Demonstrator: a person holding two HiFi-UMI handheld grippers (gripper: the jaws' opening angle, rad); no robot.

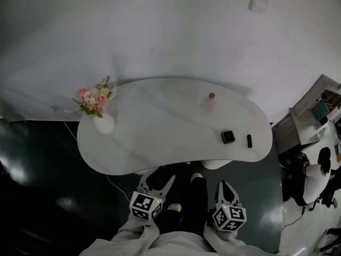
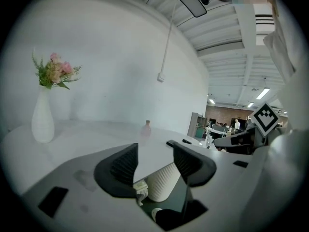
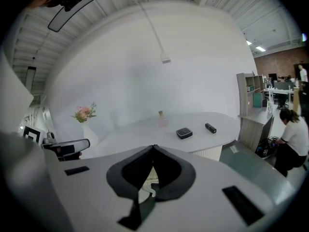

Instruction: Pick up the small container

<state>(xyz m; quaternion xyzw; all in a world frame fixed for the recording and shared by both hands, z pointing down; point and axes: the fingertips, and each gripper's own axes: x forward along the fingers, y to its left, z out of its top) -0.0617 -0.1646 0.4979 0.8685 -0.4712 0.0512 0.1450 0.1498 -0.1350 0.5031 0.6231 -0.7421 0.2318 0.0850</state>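
Observation:
On the white kidney-shaped table (image 1: 160, 127) lie a small black square container (image 1: 228, 136), a black tube (image 1: 249, 141) beside it and a little pink bottle (image 1: 209, 103) further back. My left gripper (image 1: 157, 181) hangs below the table's near edge, short of the top. Its jaws stand open with nothing between them (image 2: 155, 148). My right gripper (image 1: 226, 185) is level with it to the right, shut and empty, tips touching (image 3: 153, 148). The right gripper view shows the black container (image 3: 184, 133) well ahead, with the tube (image 3: 210, 128) and bottle (image 3: 161, 120).
A white vase of pink flowers (image 1: 101, 119) stands at the table's left end. The ribbed white pedestal (image 2: 164, 182) is under the top, right ahead of my left gripper. At the right, a person (image 1: 317, 175) sits near a wooden shelf unit (image 1: 314, 108).

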